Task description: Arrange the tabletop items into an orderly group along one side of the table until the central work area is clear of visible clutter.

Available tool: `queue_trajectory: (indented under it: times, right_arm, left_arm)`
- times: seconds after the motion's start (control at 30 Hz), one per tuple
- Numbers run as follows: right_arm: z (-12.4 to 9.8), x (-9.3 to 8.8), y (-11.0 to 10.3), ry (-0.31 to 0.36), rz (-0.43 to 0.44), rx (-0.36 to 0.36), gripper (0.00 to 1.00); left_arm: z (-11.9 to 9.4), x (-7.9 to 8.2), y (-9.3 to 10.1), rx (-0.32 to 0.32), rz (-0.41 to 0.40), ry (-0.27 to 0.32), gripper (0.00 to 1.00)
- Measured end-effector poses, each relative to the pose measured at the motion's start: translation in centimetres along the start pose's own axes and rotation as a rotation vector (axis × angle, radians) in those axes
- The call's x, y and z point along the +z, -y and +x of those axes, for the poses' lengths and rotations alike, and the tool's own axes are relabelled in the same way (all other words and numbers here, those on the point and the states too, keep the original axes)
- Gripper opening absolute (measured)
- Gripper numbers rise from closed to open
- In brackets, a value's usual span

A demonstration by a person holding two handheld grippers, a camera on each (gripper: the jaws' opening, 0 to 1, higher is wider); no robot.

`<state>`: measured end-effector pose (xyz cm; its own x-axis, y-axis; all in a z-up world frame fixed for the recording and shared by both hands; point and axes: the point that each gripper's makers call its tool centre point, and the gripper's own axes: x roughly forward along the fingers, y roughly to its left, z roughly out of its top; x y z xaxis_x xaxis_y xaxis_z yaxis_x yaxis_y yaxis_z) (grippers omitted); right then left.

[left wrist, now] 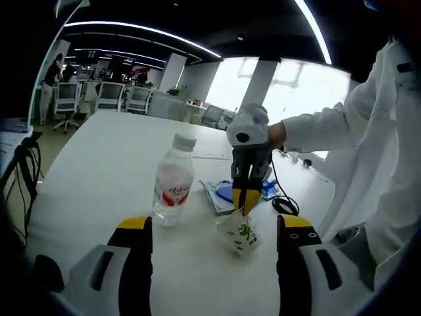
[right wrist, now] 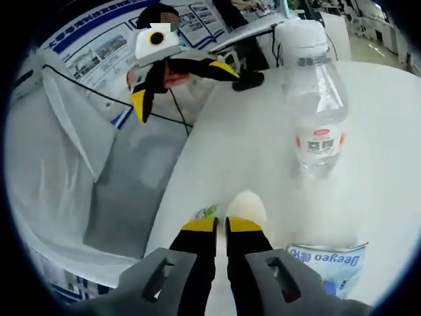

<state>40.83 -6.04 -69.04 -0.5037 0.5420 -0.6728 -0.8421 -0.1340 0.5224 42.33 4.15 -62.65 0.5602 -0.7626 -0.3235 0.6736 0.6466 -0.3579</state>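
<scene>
Right gripper view: the right gripper (right wrist: pixel 221 226) has its yellow-tipped jaws pinched on the top of a small white packet (right wrist: pixel 248 205), which stands on the white table (right wrist: pixel 230 145). A water bottle (right wrist: pixel 314 99) stands just beyond, and a blue-printed wrapper (right wrist: pixel 327 263) lies beside. The left gripper (left wrist: pixel 214 227) hovers with jaws wide apart, holding nothing.

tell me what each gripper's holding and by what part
The right gripper is shut on the top edge of the small white packet. The left gripper is open and holds nothing.
</scene>
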Motion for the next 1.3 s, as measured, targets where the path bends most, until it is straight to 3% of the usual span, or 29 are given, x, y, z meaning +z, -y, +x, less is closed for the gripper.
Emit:
queue_trajectory:
  times: [0.2,0.3,0.43,0.57,0.73,0.9,1.03,1.2,1.3]
  right_arm:
    - [0.4,0.0,-3.1,0.032,-0.009,0.042,0.00]
    - [0.2,0.5,-3.6,0.062,0.000,0.035,0.00]
    - [-1.1,1.6,-2.7,0.123,-0.022,-0.074,0.00]
    - [-3.2,2.3,-1.2,0.136,-0.060,-0.237,0.00]
    - [-5.0,3.2,0.3,0.154,-0.096,-0.364,0.00]
    - [-5.9,4.0,1.8,0.142,-0.128,-0.454,0.00]
    - [-6.7,4.2,4.2,0.076,-0.219,-0.589,0.00]
    - [-6.2,4.7,4.8,0.088,-0.229,-0.604,0.00]
    - [-5.9,4.1,5.7,0.013,-0.281,-0.645,0.00]
  left_arm:
    - [0.1,0.2,0.4,-0.011,0.000,0.008,0.78]
    - [0.0,0.1,0.5,-0.012,0.001,0.007,0.78]
    - [-0.1,0.2,0.7,-0.012,-0.004,0.014,0.78]
    - [-0.1,0.0,0.9,-0.015,-0.004,0.014,0.77]
    - [0.0,0.3,1.3,-0.031,-0.019,0.036,0.77]
    - [0.0,0.5,1.3,-0.030,-0.017,0.039,0.77]
    - [0.0,0.5,1.3,-0.028,-0.014,0.038,0.77]
    - [-0.1,0.1,1.3,-0.023,-0.016,0.029,0.77]
    - [-0.2,-0.1,1.3,-0.023,-0.019,0.027,0.77]
